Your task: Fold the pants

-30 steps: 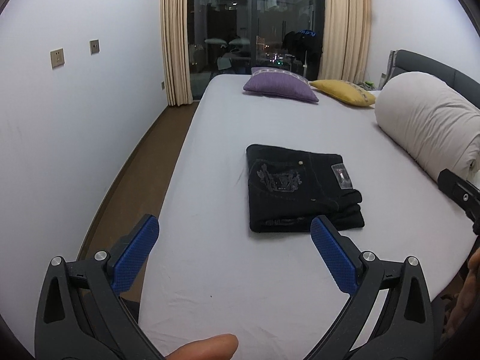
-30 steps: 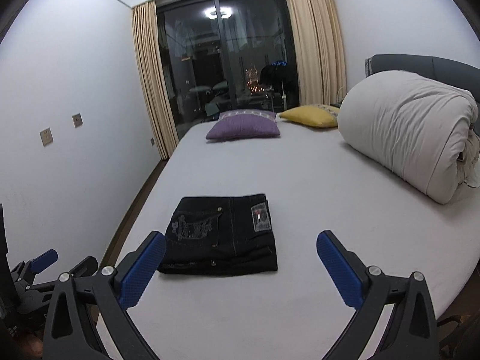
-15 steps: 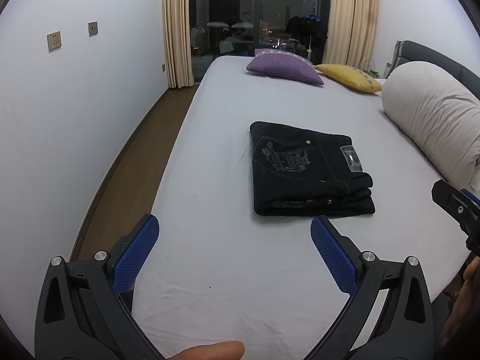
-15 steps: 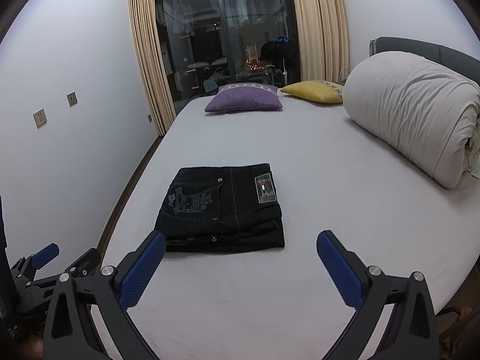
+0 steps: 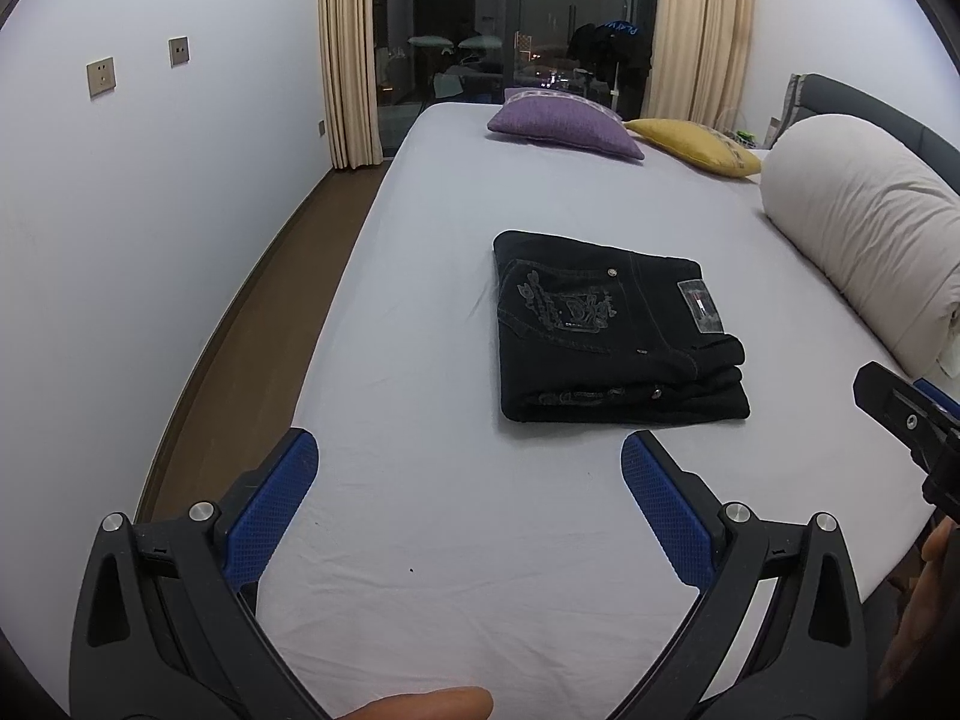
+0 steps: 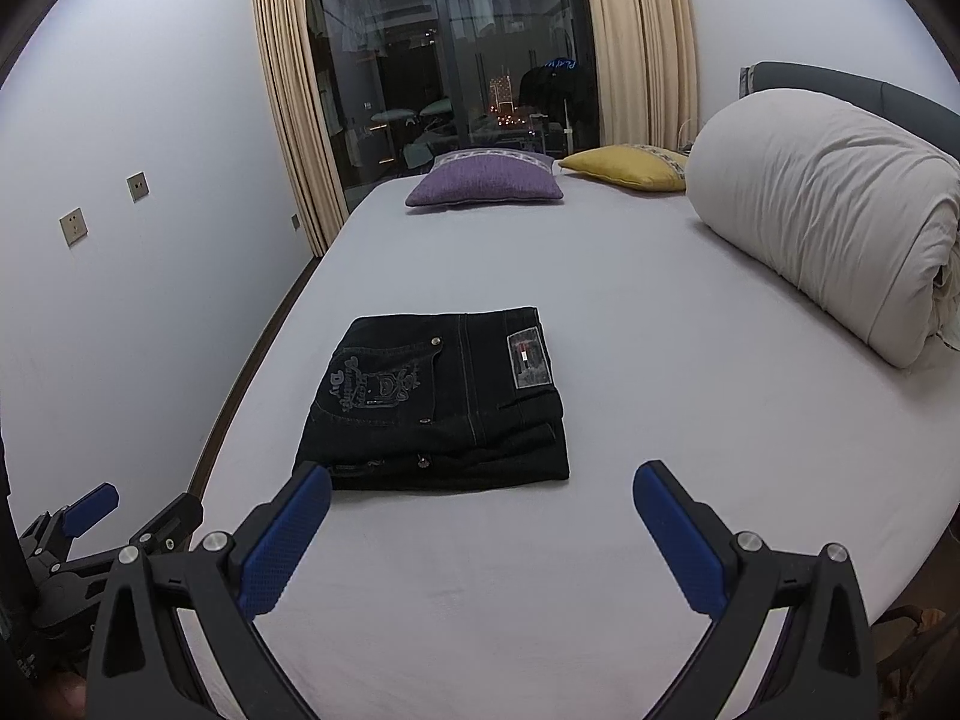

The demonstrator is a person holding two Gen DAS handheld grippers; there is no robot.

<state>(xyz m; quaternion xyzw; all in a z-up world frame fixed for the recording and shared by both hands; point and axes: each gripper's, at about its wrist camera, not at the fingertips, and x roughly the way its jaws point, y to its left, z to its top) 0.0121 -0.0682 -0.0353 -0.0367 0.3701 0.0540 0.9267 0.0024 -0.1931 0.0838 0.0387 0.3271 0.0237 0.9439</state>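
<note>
Black pants (image 5: 612,330) lie folded into a compact rectangle in the middle of the bed (image 5: 432,300), back pocket and label facing up; they also show in the right wrist view (image 6: 444,402). My left gripper (image 5: 468,480) is open and empty, held above the sheet short of the pants' near edge. My right gripper (image 6: 480,504) is open and empty, just in front of the pants. The right gripper's tip shows at the right edge of the left wrist view (image 5: 906,420). The left gripper shows at the lower left of the right wrist view (image 6: 102,528).
A rolled white duvet (image 6: 840,228) lies along the bed's right side. A purple pillow (image 6: 486,186) and a yellow pillow (image 6: 624,167) lie at the far end. A wall (image 5: 120,240) and a strip of floor (image 5: 240,336) run along the left.
Both grippers have moved closer to the folded pants and tilted slightly down. The pants have not moved. Both grippers stay open.
</note>
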